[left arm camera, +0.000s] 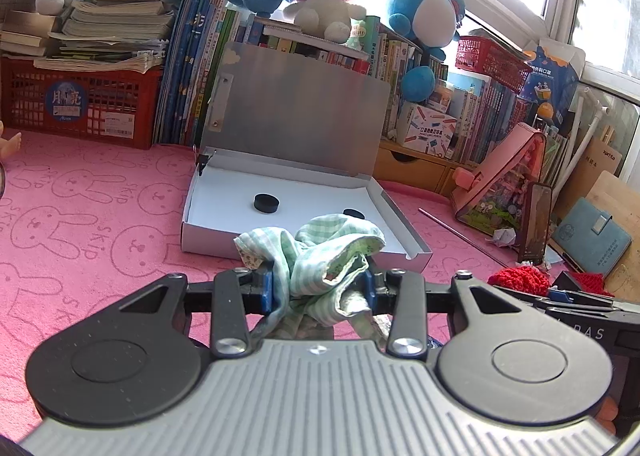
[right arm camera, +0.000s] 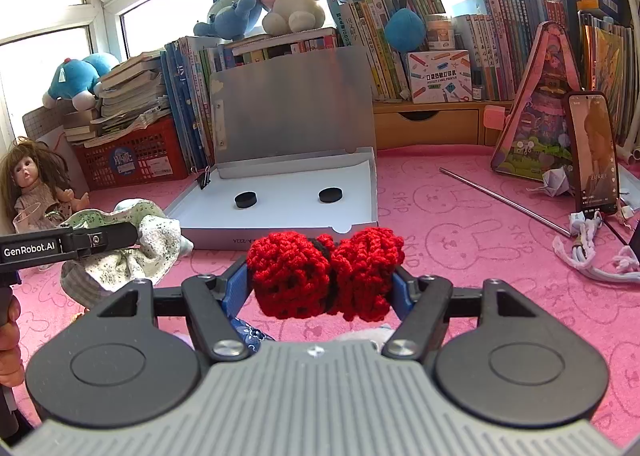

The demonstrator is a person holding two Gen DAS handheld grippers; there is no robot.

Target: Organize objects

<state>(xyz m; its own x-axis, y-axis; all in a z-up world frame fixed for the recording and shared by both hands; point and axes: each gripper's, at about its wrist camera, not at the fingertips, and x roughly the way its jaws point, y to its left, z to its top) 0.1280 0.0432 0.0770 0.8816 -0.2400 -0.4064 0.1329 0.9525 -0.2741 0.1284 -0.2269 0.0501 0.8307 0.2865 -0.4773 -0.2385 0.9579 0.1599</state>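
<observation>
Objects for sorting at this inspection: a green checked cloth (left arm camera: 320,252) and a red crocheted piece (right arm camera: 326,276), each held off the pink bench (right arm camera: 460,252) by one tool. Receiving container appears to be the open grey box (left arm camera: 400,215), lid propped upright against the books at the far side.

Left tool (left arm camera: 318,290): jaws drawn in on the bunched cloth, blue pads pressing it from both sides; cloth spills above and below the grip. It hangs just near of the box's front wall, not yet over the tray.

Right tool (right arm camera: 324,284): jaws closed moderately on the red crocheted piece, which fills the gap between the pads. It also sits near of the box front, slightly right of the left tool.

Box contents: two black discs (right arm camera: 245,199) on the white floor, apart from each other; a black binder clip (right arm camera: 205,177) at the far-left corner. No cloth item inside.

Assessment: both items picked up, neither deposited. Remaining work, as judged, is to carry each over the front wall and release. A doll (right arm camera: 30,187) at left, a metal rod (right arm camera: 504,199) and a phone (right arm camera: 592,151) at right lie outside the box; whether they belong to the task cannot be told.
</observation>
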